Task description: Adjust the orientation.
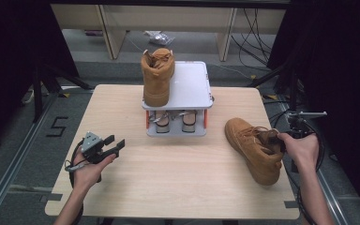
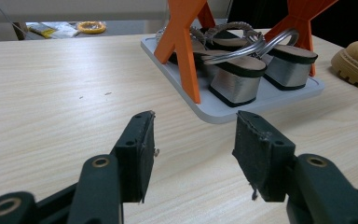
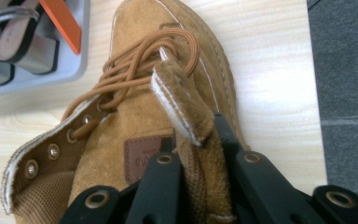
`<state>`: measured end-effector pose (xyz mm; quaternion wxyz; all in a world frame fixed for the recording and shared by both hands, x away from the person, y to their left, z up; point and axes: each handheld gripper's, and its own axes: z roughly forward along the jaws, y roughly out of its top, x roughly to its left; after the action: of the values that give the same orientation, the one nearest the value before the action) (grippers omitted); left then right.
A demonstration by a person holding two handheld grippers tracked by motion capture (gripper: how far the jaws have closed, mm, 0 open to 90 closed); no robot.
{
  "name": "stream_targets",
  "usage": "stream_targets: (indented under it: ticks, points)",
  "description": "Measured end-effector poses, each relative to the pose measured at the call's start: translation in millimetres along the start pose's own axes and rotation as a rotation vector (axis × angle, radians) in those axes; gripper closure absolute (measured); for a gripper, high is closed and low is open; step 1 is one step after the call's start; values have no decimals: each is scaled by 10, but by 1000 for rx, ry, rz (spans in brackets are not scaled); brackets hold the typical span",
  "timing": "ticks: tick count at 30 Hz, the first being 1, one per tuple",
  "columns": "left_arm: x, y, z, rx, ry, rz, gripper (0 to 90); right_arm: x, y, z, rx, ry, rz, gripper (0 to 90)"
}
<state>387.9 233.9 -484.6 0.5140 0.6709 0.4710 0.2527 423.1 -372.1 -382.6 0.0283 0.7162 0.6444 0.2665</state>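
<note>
From the high view, a tan boot (image 1: 255, 150) lies on its side on the table (image 1: 178, 187), at about four o'clock from the little white rack (image 1: 190, 82). A second boot (image 1: 157, 77) stands up on top of the rack, and two sandals (image 1: 176, 121) sit on its lower shelf.

The right gripper view shows what the high view cannot: the two black jaws are pinched on the boot's tongue (image 3: 182, 100), close to the laces (image 3: 135, 63). So the right gripper (image 3: 198, 154) is narrow and holds the boot by the tongue. The jaws rise from six o'clock in that view, and the toe of the boot points up toward twelve. In the high view a hand (image 1: 300, 147) covers that gripper (only the boot's open top peeks out beside it).

The left gripper view shows the left gripper (image 2: 193, 140) wide open with bare table between its pads. The sandals' silver heels are at one o'clock from it, and the boot's toe peeks in at two o'clock, well apart. In the high view the left gripper sits at eight o'clock from the rack.
</note>
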Motion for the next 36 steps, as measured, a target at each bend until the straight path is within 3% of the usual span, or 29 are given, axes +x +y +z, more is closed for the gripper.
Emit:
stream_targets:
  ticks: [1, 2, 3, 4, 5, 7, 8, 10, 11, 13, 18, 19, 20, 21, 22, 23, 24, 25, 27, 28, 32, 35, 36]
  points:
    - [1, -3, 1, 0, 0, -2, 472, 16, 14, -2, -3, -3, 4, 845]
    - [3, -5, 2, 0, 0, -2, 472, 56, 21, -6, 6, 7, 52, 844]
    - [5, -7, 1, 0, 1, -2, 472, 30, 31, 5, -12, -1, 1, 845]
    - [9, -8, 1, -1, 2, -2, 472, 76, 43, -6, -1, 12, 58, 845]
    - [12, -10, 3, -5, 0, -3, 472, 68, 56, 1, -18, 12, 30, 845]
    - [18, -11, -1, -7, 3, -6, 472, 86, 79, 1, -25, 8, 44, 845]
    - [21, -11, -5, -7, 4, -6, 472, 78, 82, 0, -34, 10, 23, 845]
    - [22, -11, -13, -4, 7, -6, 472, 114, 98, -13, -36, 29, 62, 845]
    - [22, -11, -13, -4, 8, -6, 473, 101, 108, -14, -48, 19, 26, 845]
    - [22, -12, -12, -3, 7, -6, 472, 146, 126, -22, -43, 27, 71, 845]
    - [22, -13, -6, -4, 6, -7, 473, 178, 172, -15, -75, 44, 46, 845]
    - [23, -12, -5, -4, 6, -8, 472, 197, 196, -34, -58, 43, 66, 845]
    - [23, -11, -3, -5, 7, -11, 472, 241, 202, -35, -54, 46, 127, 845]
    - [22, -11, -2, -5, 7, -11, 472, 214, 211, -21, -84, 61, 76, 845]
    - [20, -13, -2, -6, 6, -12, 472, 224, 227, -33, -68, 62, 86, 846]
    - [16, -15, -1, -5, 6, -12, 472, 219, 233, -31, -77, 57, 70, 846]
    - [15, -16, 0, -4, 5, -11, 472, 235, 240, -29, -88, 63, 89, 846]
    - [14, -17, 1, -3, 5, -11, 472, 227, 253, -37, -86, 67, 65, 846]
    - [17, -17, 2, -1, 7, -9, 472, 278, 285, -55, -74, 65, 122, 846]
    - [18, -16, 2, -1, 7, -11, 472, 271, 288, -46, -91, 53, 94, 846]
    - [27, -14, 2, -4, 9, -13, 472, 300, 319, -54, -85, 62, 112, 846]
    - [24, -14, -2, -4, 7, -12, 472, 305, 333, -44, -95, 57, 94, 846]
    - [23, -13, -3, -5, 7, -11, 472, 325, 339, -41, -94, 63, 116, 846]
